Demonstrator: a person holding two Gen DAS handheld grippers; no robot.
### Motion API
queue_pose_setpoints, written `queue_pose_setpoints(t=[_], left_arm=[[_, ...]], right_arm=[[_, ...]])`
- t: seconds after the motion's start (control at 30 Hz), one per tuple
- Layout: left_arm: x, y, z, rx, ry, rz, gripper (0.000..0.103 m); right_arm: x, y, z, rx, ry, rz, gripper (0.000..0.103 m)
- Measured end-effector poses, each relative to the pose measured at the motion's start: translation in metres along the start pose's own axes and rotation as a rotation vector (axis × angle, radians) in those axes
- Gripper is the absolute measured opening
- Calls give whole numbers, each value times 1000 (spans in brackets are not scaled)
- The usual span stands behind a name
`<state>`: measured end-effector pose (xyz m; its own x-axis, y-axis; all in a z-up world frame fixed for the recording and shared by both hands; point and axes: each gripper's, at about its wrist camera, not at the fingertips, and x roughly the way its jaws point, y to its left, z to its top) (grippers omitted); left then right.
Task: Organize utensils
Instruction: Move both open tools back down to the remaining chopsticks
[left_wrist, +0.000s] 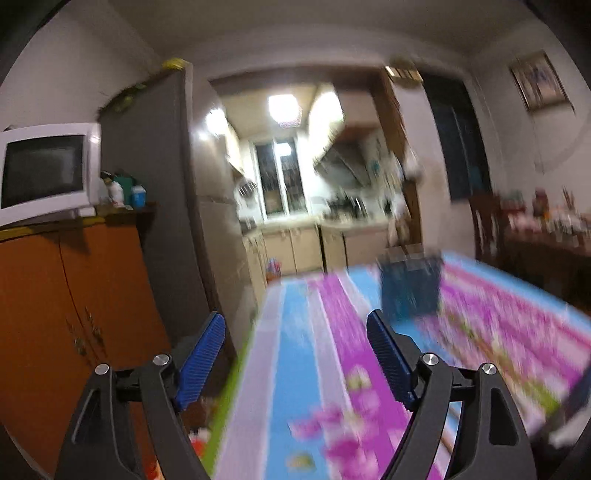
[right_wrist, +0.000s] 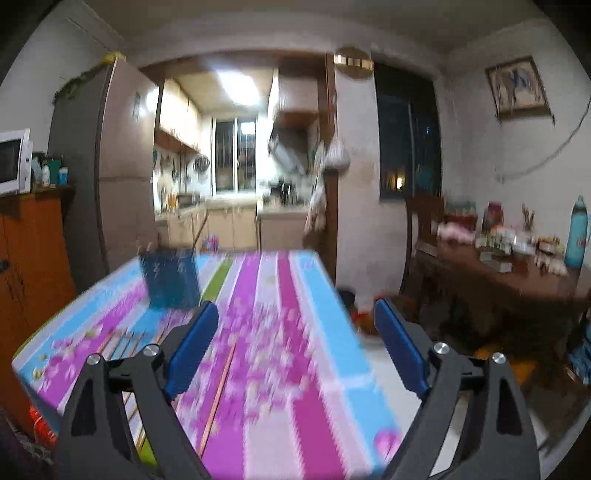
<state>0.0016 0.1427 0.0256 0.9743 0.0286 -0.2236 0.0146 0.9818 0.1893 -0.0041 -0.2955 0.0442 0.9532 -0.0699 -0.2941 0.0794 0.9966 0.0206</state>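
Both grippers held wide open and empty above the striped pink-and-blue tablecloth (right_wrist: 280, 332).

Thin wooden chopsticks (right_wrist: 218, 391) lie flat near the right gripper (right_wrist: 295, 332); the dark blue mesh utensil holder (right_wrist: 170, 280) stands farther back. One stick should be approached low, jaws straddling it, once blur settles; the left gripper (left_wrist: 295, 347) is kept clear.

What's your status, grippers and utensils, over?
Left gripper open, empty. Right gripper open, empty. Chopsticks loose on the tablecloth; blue holder upright at the far side. Picture blurred, nothing seen blocking.
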Motion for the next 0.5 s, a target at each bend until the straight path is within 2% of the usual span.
queue_pose_setpoints(t=[0.13, 0.23, 0.3, 0.4, 0.47, 0.5], left_arm=[[-8, -50, -48, 50, 127, -95, 80], [-12, -79, -76, 38, 196, -165, 78], [-13, -96, -90, 65, 222, -172, 72], [-9, -112, -102, 69, 261, -206, 65], [-6, -120, -108, 64, 277, -204, 63], [-5, -125, -112, 73, 278, -191, 62]], right_arm=[[5, 26, -41, 6, 91, 66, 83], [10, 54, -65, -44, 138, 94, 78], [12, 75, -79, -92, 159, 118, 73], [17, 102, -96, -159, 184, 149, 59], [23, 117, -106, -191, 215, 174, 42], [21, 121, -111, -200, 224, 183, 40]])
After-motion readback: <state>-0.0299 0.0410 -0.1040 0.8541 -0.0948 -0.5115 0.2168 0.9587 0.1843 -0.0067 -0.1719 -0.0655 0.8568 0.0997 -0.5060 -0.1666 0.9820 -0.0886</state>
